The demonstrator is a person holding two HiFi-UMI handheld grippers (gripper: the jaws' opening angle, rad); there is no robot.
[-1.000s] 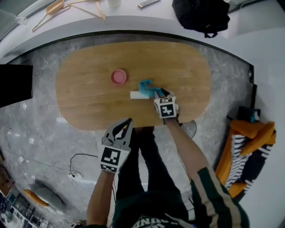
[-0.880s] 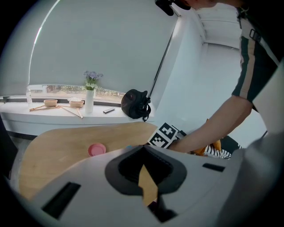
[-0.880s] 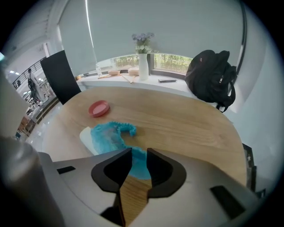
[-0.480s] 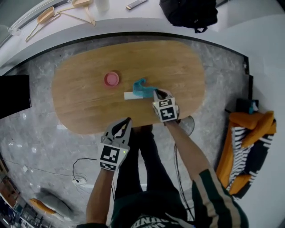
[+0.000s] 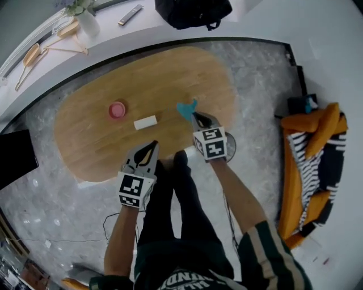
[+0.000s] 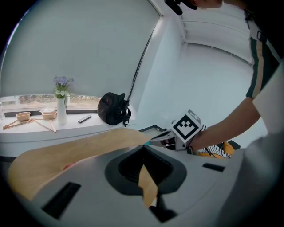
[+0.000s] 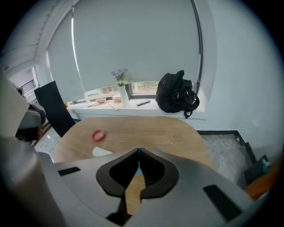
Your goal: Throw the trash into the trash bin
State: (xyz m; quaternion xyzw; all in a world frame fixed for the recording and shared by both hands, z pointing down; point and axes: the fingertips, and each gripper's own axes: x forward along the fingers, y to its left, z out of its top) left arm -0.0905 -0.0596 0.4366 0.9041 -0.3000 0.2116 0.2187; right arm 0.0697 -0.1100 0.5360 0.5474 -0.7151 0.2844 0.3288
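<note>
A crumpled teal piece of trash [image 5: 186, 109] hangs above the right end of the oval wooden table [image 5: 85, 141]. My right gripper [image 5: 194, 116] is shut on it. In the right gripper view the jaws meet at the tip [image 7: 138, 149], with a teal sliver [image 7: 160, 151] showing past them. A white scrap of paper [image 5: 145, 122] and a pink lid [image 5: 117, 109] lie on the table to the left. My left gripper [image 5: 151, 146] hovers at the table's near edge, tips together and nothing in it. The left gripper view shows its jaws [image 6: 143, 145] pointing at the right gripper [image 6: 162, 136].
On the white ledge behind the table are a black backpack [image 5: 193, 11], a remote [image 5: 130, 14], a vase of flowers [image 5: 88, 22] and wooden hangers [image 5: 39, 51]. An orange and striped heap [image 5: 312, 158] lies on the floor at the right. The person's legs [image 5: 170, 192] stand between the grippers.
My right gripper closed on the teal trash and lifted it off the table, away from the white scrap, which stayed. My left gripper rose a little toward the table edge.
</note>
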